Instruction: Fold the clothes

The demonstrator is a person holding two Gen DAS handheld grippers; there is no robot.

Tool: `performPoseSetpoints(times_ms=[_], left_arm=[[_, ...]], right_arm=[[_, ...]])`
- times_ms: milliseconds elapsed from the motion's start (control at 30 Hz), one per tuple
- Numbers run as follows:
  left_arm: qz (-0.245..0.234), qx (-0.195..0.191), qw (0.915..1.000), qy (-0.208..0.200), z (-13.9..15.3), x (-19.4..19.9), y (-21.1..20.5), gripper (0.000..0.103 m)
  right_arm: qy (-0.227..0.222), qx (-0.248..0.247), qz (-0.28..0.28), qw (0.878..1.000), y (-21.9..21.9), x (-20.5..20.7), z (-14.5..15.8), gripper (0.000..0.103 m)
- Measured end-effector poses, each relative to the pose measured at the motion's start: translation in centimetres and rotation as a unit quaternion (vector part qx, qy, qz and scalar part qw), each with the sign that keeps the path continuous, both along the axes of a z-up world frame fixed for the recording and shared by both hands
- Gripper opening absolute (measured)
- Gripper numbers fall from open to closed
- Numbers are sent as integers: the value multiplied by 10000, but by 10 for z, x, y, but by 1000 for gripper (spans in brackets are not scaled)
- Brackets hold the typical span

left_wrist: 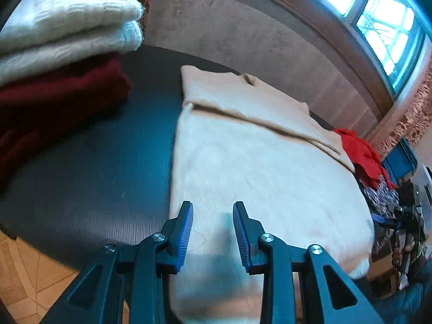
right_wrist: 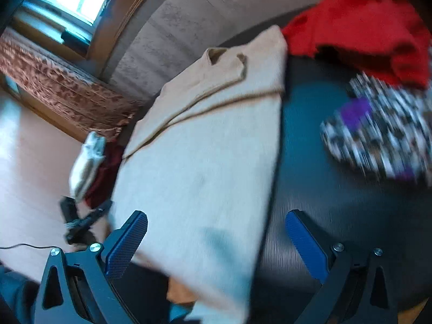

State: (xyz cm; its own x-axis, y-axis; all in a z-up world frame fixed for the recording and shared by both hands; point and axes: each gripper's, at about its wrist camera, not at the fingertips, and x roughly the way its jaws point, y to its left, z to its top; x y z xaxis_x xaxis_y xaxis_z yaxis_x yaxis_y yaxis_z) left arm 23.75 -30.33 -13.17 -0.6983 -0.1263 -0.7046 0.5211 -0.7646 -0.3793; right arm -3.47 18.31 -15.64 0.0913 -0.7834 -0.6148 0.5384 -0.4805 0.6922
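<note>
A cream knitted sweater (left_wrist: 243, 162) is laid flat on a dark round table (left_wrist: 94, 167), partly folded, with its sleeves tucked across the upper body. Its long axis is seen running from the table's near edge toward the far wall, with the collar (right_wrist: 218, 54) pointed at the wall and the hem hanging slightly over the near edge.

The left gripper (left_wrist: 213, 229) is held just above the hem end of the sweater, with its blue-padded jaws spread apart and nothing pinched between them. The right gripper (right_wrist: 216, 243) is held over the sweater's near right corner with its jaws spread wide and empty; one pad is seen over the fabric and the other over bare table beyond the sweater's right edge.

To the left of the sweater, a folded white knit (left_wrist: 67, 24) is stacked on a folded dark red knit (left_wrist: 59, 94). Beyond the sweater's right side, a crumpled red garment (right_wrist: 364, 24) is seen, and nearer, a black-and-white patterned cloth (right_wrist: 383, 129) with a purple patch.

Much of the right wrist view is smeared by motion blur, so the patterned cloth cannot be made out clearly. The sweater's hem is cut off by the lower frame in both views. No readable label or writing is visible.
</note>
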Motion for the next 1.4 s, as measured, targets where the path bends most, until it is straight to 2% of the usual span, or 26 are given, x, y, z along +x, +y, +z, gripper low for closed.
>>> performPoseSetpoints(times_ms=[133,367,433,567,600,733,900,967,1033,1100,1167,1200,1233,1267,1300,1400], left_arm=[[-275,253,9993,-15,-5,24,17,31],[-389,515,9974,-332,-27,55,34,37],[-425,423,9969,-505,-34,62,38,39],[-435,536,9960,-568,-47,66,37,43],[-457,571,9958,-550,-49,65,36,43],[-558,679,9951,-457,-53,54,34,44],[-608,860,9935,-431,-65,39,32,44],[-630,929,9928,-422,-69,32,31,44],[-683,815,9932,-470,-68,32,35,44],[-678,873,9926,-508,-66,30,36,39],[-716,816,9923,-604,-63,26,39,34],[-770,707,9923,-668,-62,24,44,30],[-822,602,9921,-730,-61,22,48,27],[-843,647,9916,-737,-62,21,50,22],[-864,692,9910,-747,-62,20,52,22],[-996,850,9858,-1051,-73,12,57,22]], right_arm=[[-705,-179,173,9972,15,20,-12,103],[-944,126,458,9944,10,51,-38,102],[-943,285,540,9937,0,55,-45,96],[-1162,457,478,9910,-6,58,-73,86],[-1181,453,447,9910,-7,58,-78,83],[-1395,203,251,9897,-1,50,-88,81],[-1922,-285,25,9809,14,42,-105,82],[-1848,-386,116,9820,15,43,-102,87],[-1723,-582,199,9831,12,47,-101,100],[-1536,-548,351,9860,7,52,-97,102],[-1380,-368,430,9888,2,54,-94,100],[-1298,-161,409,9906,2,53,-92,88],[-1244,34,396,9914,2,53,-92,64],[-1271,189,412,9909,1,56,-94,46],[-1307,344,442,9898,0,59,-96,19],[-1236,510,472,9899,0,65,-98,17]])
